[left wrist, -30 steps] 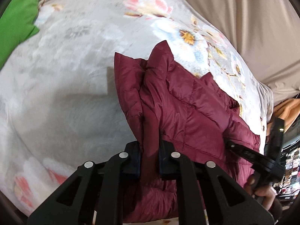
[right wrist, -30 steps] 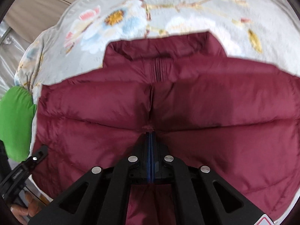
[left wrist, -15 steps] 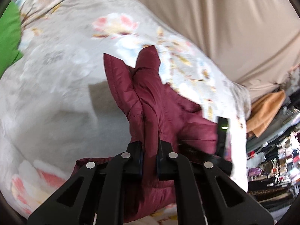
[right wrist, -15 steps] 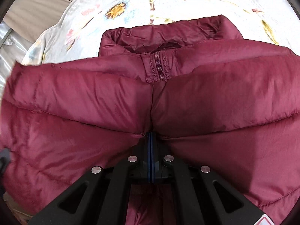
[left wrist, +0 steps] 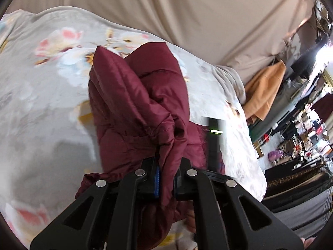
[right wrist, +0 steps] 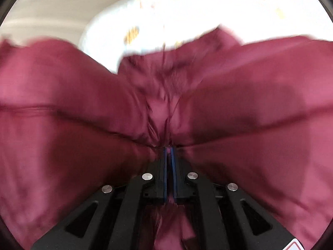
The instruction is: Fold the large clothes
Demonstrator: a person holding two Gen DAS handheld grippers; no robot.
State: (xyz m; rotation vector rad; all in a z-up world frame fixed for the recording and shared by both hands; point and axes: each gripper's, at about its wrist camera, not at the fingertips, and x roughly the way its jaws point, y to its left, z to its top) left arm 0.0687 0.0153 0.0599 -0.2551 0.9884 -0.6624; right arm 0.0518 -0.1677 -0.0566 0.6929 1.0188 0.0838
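A dark red puffer jacket (left wrist: 135,104) is held up above a bed with a grey floral cover (left wrist: 41,83). My left gripper (left wrist: 166,170) is shut on a bunched fold of the jacket, which rises in front of it. My right gripper (right wrist: 168,152) is shut on the jacket's front near the zip; the quilted jacket (right wrist: 83,114) fills that blurred view. Part of the right gripper tool (left wrist: 214,137) with a green light shows behind the jacket in the left wrist view.
A beige curtain (left wrist: 166,10) hangs behind the bed. An orange cloth (left wrist: 266,87) and cluttered shelves (left wrist: 301,135) are at the right. The bright bed cover (right wrist: 187,10) shows above the jacket in the right wrist view.
Both grippers have lifted the jacket up off the bed and brought it closer. The left view has swung up and right towards the curtain; the green pillow has left view.
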